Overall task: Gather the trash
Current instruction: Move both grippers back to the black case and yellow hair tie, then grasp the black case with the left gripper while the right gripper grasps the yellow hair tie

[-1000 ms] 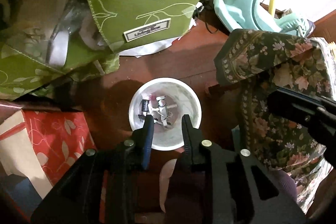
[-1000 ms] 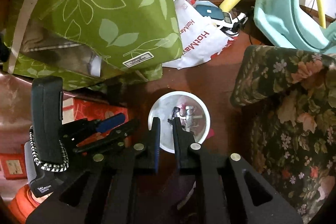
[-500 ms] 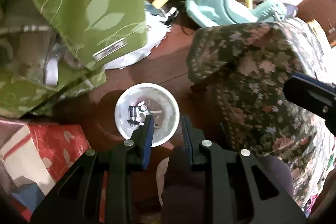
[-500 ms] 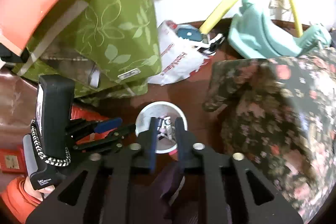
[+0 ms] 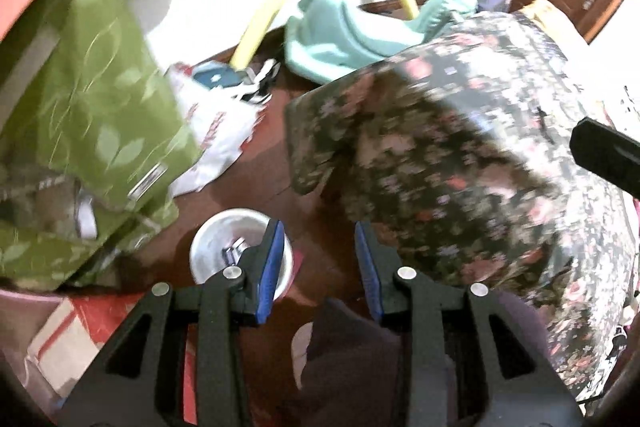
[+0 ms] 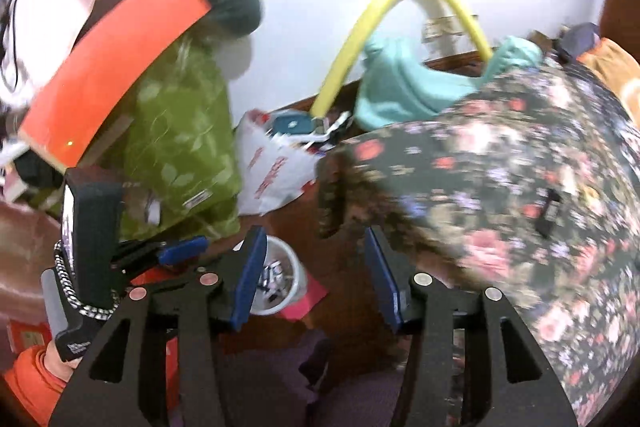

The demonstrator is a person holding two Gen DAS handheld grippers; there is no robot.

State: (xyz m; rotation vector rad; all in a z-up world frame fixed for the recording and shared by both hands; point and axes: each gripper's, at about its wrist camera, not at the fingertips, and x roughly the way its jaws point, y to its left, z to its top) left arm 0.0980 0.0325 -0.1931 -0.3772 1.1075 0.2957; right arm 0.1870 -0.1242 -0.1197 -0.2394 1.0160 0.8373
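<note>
A small white bin with scraps of trash inside stands on the dark wooden floor. It also shows in the right wrist view. My left gripper is open and empty, high above the floor, with its left finger over the bin's right rim. My right gripper is open and empty, also raised, with the bin behind its left finger. The left gripper shows at the left of the right wrist view.
A floral-covered seat fills the right side. A green leaf-print bag hangs at the left. A white plastic bag, a teal plastic item and a yellow hose lie by the wall. A red box sits at lower left.
Both grippers have risen and pulled back from the bin, which now looks smaller. Both jaws have opened wider. The view is blurred by motion.
</note>
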